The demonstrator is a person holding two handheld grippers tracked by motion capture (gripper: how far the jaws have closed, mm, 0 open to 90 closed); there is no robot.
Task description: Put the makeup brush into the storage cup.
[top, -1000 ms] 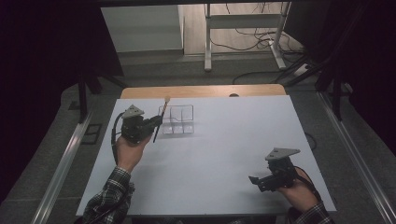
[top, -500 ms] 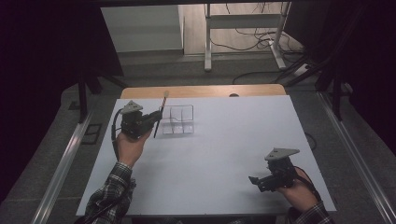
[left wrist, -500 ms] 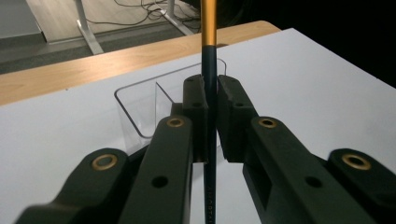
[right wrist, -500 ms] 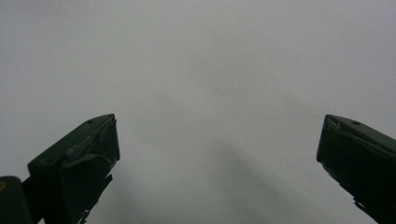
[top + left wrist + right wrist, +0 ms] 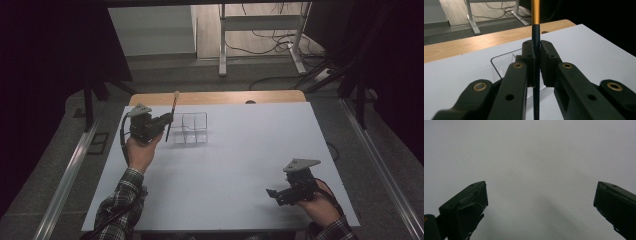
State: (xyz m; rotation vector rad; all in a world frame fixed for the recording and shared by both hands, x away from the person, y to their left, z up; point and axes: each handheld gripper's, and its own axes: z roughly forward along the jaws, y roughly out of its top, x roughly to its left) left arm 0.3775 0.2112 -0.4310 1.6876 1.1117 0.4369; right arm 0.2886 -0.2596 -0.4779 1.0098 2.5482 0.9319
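My left gripper (image 5: 166,123) is shut on a slim brush (image 5: 171,114) with a dark handle, an orange-gold band and a pale tip. The brush stands nearly upright, tip upward, just left of a clear plastic organiser (image 5: 190,128) with several compartments. In the left gripper view the jaws (image 5: 536,48) pinch the dark handle, the brush (image 5: 535,15) rises out of the top, and the organiser (image 5: 501,63) lies right behind. My right gripper (image 5: 273,193) rests near the table's front right, open with nothing between its fingers; in its own view the right gripper (image 5: 540,195) faces bare white surface.
A white table top (image 5: 250,150) carries everything, with a wooden strip (image 5: 225,97) along its far edge. Metal rails (image 5: 70,170) run along both sides. Beyond lie a floor with cables and a desk frame (image 5: 260,30).
The left gripper has shifted slightly farther up the picture with the brush, which now stands a bit more upright beside the organiser. The right gripper has not moved.
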